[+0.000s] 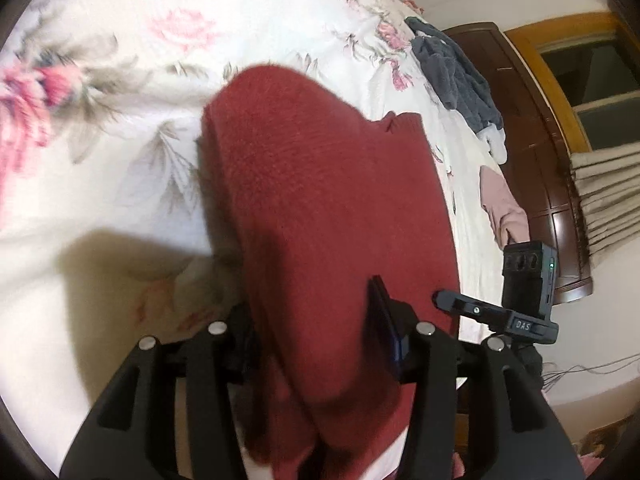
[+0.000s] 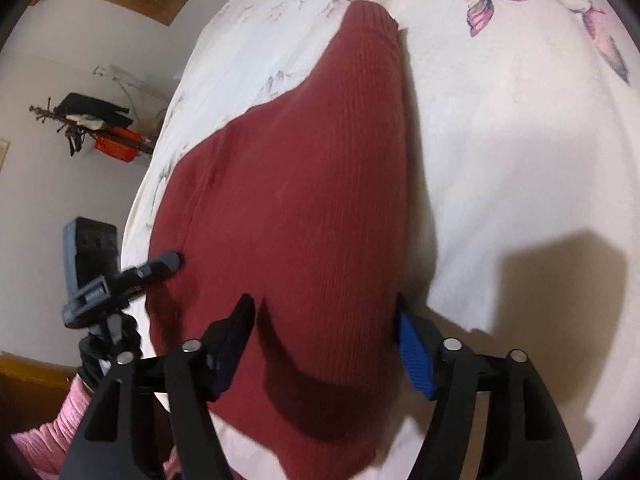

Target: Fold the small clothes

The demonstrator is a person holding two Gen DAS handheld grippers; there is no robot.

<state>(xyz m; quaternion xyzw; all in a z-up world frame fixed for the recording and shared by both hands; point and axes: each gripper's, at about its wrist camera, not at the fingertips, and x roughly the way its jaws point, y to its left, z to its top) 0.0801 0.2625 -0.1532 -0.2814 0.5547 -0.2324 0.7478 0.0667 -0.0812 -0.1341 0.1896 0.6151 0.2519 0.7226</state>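
A dark red knitted sweater (image 1: 320, 184) lies on the floral bedsheet (image 1: 120, 128), with one sleeve folded lengthwise over its body. In the right wrist view the red sweater (image 2: 296, 184) stretches away from me, its ribbed cuff at the far end. My left gripper (image 1: 316, 320) is open, jaws wide apart, straddling the near part of the sweater. Fabric hides its left fingertip. My right gripper (image 2: 324, 332) is also open, and the near end of the sweater lies between its blue-padded fingers (image 2: 414, 344).
A dark grey garment (image 1: 456, 76) and a pink garment (image 1: 502, 208) lie near the bed's far edge by a dark wooden bed frame (image 1: 536, 148). A black camera on a tripod (image 1: 528, 280) stands beside the bed, also visible as the tripod camera (image 2: 92, 256). Curtains (image 1: 608, 200) hang behind.
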